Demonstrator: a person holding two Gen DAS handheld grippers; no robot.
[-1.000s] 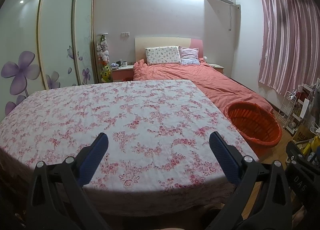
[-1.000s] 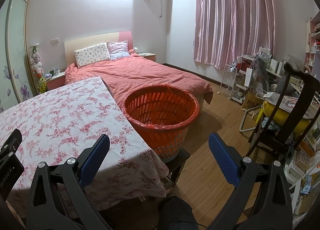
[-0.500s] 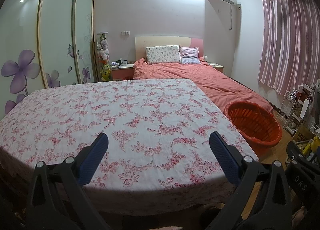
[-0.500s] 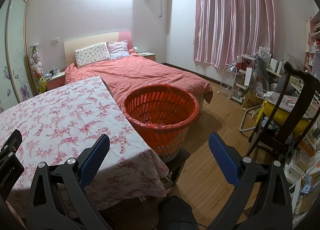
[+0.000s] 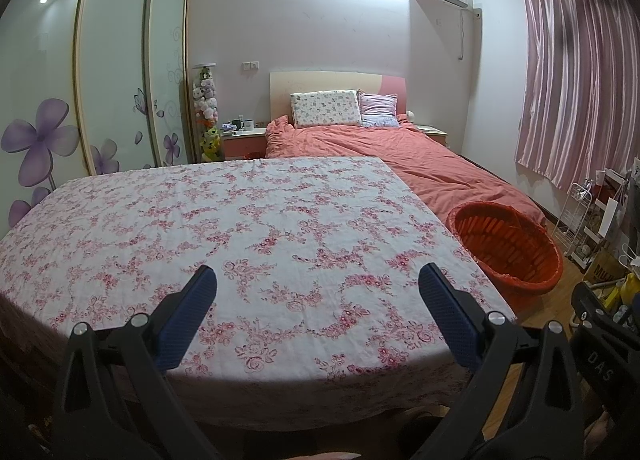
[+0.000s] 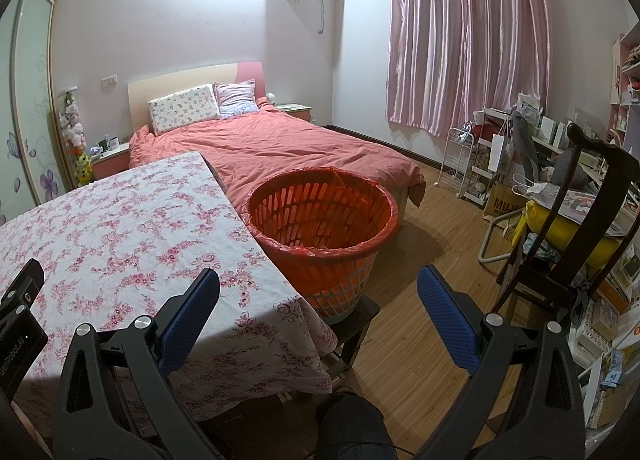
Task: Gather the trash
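Observation:
An orange basket point(image 6: 320, 219) lined with a red bag stands on a low stool beside the table's right edge; it also shows in the left wrist view as the basket point(image 5: 508, 248). My left gripper point(image 5: 318, 280) hangs open over the near part of the floral tablecloth point(image 5: 240, 227) with nothing between its blue pads. My right gripper point(image 6: 318, 284) is open too, held above the table's corner point(image 6: 296, 312) and the basket's near rim. No trash shows on the cloth in either view.
A bed with a coral duvet point(image 6: 288, 147) lies behind the table. A dark wooden chair point(image 6: 580, 219) with a yellow bundle, a white wire rack point(image 6: 460, 163) and cluttered shelves fill the right side. A person's knee point(image 6: 352, 420) shows at the bottom. Wardrobe doors point(image 5: 112, 71) stand left.

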